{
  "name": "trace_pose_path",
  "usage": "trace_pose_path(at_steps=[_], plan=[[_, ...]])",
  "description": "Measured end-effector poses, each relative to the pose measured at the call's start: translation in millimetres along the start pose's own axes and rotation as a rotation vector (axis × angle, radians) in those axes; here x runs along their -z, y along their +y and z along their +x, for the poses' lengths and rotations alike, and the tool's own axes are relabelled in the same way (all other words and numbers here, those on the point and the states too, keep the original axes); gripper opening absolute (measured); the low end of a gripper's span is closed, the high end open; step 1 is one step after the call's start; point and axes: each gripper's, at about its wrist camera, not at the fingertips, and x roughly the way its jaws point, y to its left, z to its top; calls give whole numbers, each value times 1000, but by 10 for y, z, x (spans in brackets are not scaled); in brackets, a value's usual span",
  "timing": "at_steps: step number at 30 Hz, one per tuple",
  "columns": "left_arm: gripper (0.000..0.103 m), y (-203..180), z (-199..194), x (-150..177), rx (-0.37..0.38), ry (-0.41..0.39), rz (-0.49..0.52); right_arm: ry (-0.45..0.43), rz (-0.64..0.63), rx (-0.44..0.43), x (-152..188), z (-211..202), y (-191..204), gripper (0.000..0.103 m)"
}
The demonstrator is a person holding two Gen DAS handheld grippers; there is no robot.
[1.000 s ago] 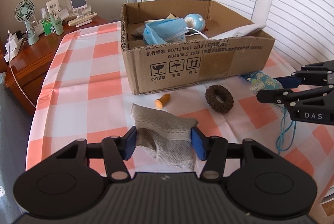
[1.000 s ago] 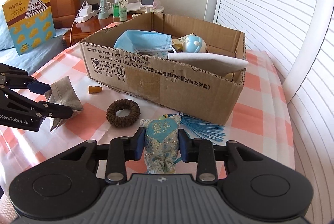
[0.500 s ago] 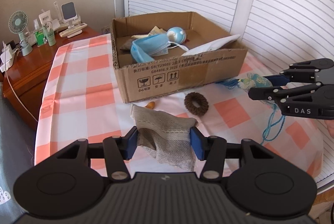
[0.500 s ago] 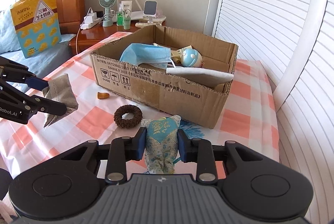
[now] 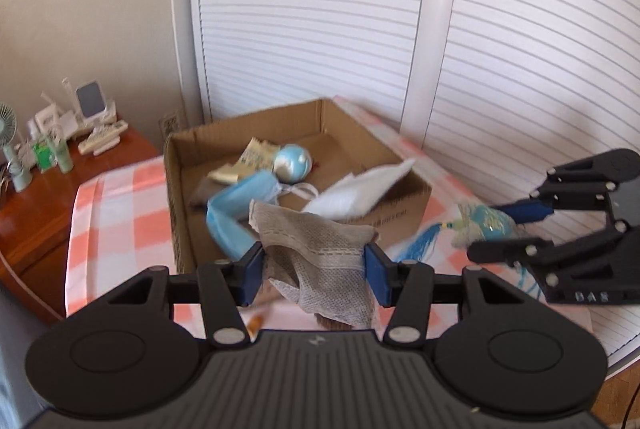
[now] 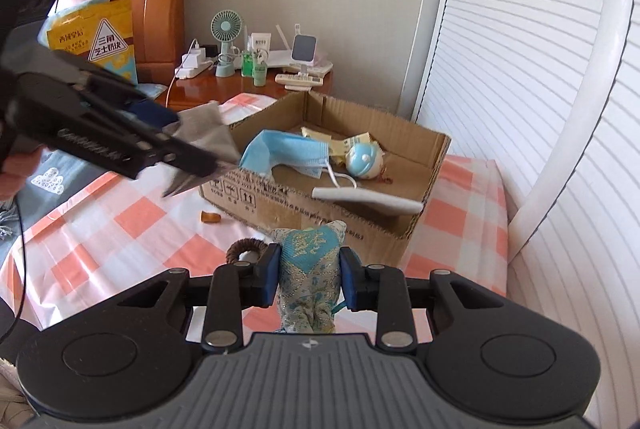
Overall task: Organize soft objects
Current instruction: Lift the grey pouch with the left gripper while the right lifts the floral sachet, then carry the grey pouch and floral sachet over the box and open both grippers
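My left gripper (image 5: 315, 274) is shut on a grey woven cloth pouch (image 5: 320, 253), held in the air in front of the open cardboard box (image 5: 180, 197). My right gripper (image 6: 309, 279) is shut on a blue and gold embroidered sachet (image 6: 310, 269) with a blue tassel (image 5: 420, 243), also lifted above the table. In the right wrist view the left gripper (image 6: 192, 159) and the grey pouch (image 6: 208, 133) hang over the box's left corner. The box (image 6: 400, 241) holds a blue face mask (image 6: 288, 151), a round blue toy (image 6: 362, 159) and a white flat piece (image 6: 368, 201).
On the checked tablecloth (image 6: 120, 221) lie a brown knitted ring (image 6: 244, 249) and a small orange piece (image 6: 210, 217). A wooden nightstand (image 6: 224, 85) with a fan and bottles stands behind. White louvred doors (image 6: 540, 69) close off the right side.
Both grippers have risen with their loads. The grey pouch and the sachet are off the table, and the view now looks down into the box from higher up.
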Motion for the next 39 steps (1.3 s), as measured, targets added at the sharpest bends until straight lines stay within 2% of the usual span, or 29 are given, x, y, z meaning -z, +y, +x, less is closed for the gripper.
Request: trace_pose_path(at_steps=[4, 7, 8, 9, 11, 15, 18, 27, 33, 39], plan=[[52, -13, 219, -270, 10, -15, 17, -24, 0, 10, -99, -86, -89, 35], [53, 16, 405, -418, -21, -27, 13, -36, -5, 30, -159, -113, -140, 35], [59, 27, 457, -443, -37, -37, 11, -42, -6, 35, -171, -121, -150, 35], [78, 48, 515, -459, -50, -48, 7, -46, -6, 39, -182, -125, -161, 35], [94, 82, 588, -453, -78, -59, -16, -51, -4, 45, -196, -124, -178, 35], [95, 105, 523, -348, -52, -65, -48, -55, 1, 55, -207, -110, -206, 35], [100, 81, 386, -231, -85, -62, -62, -59, 14, 57, -232, -98, -232, 35], [102, -115, -8, 238, -202, -43, -123, -77, 43, 64, -416, -71, -278, 35], [102, -137, -30, 448, -211, -25, -140, -94, 62, 69, -649, -27, -319, 35], [102, -100, -42, 551, -227, -17, -152, -95, 84, 89, -916, 186, -401, 35]])
